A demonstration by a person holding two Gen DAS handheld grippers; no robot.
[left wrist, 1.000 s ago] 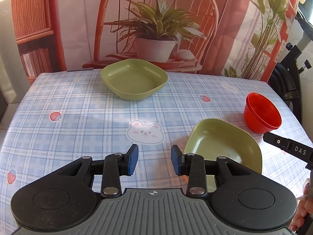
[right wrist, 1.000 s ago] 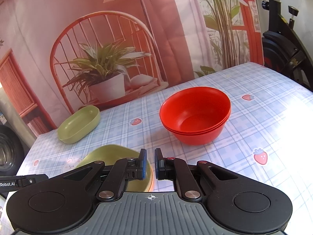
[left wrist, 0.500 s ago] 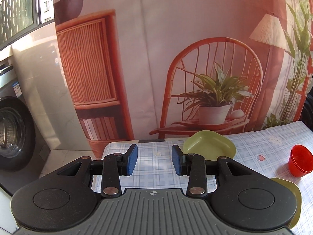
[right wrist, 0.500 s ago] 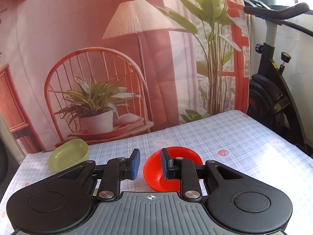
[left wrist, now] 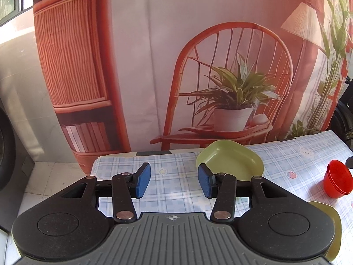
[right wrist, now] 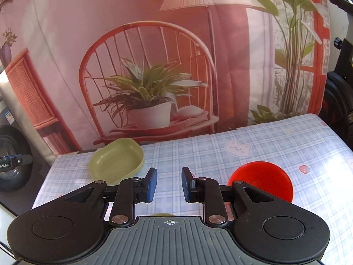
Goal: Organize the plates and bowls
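Observation:
A green square plate [left wrist: 231,159] sits at the far side of the checked table; it also shows in the right wrist view [right wrist: 117,159]. A second green plate [left wrist: 333,227] lies near the front right, mostly hidden behind my left gripper's body. Stacked red bowls [left wrist: 337,181] stand at the right, and in the right wrist view [right wrist: 262,178] they sit just right of my right gripper. My left gripper [left wrist: 174,181] is open and empty, raised above the table. My right gripper [right wrist: 168,184] is open and empty, also held above the table.
The table [right wrist: 264,141] has a blue checked cloth with bear and strawberry prints. A printed backdrop [left wrist: 220,66] hangs behind its far edge. A washing machine [right wrist: 11,161] stands at the left and an exercise bike [right wrist: 337,88] at the right.
Both grippers have lifted up and back from the table and tilted upward. The right gripper's jaws have opened wider. The plates and bowls have not moved.

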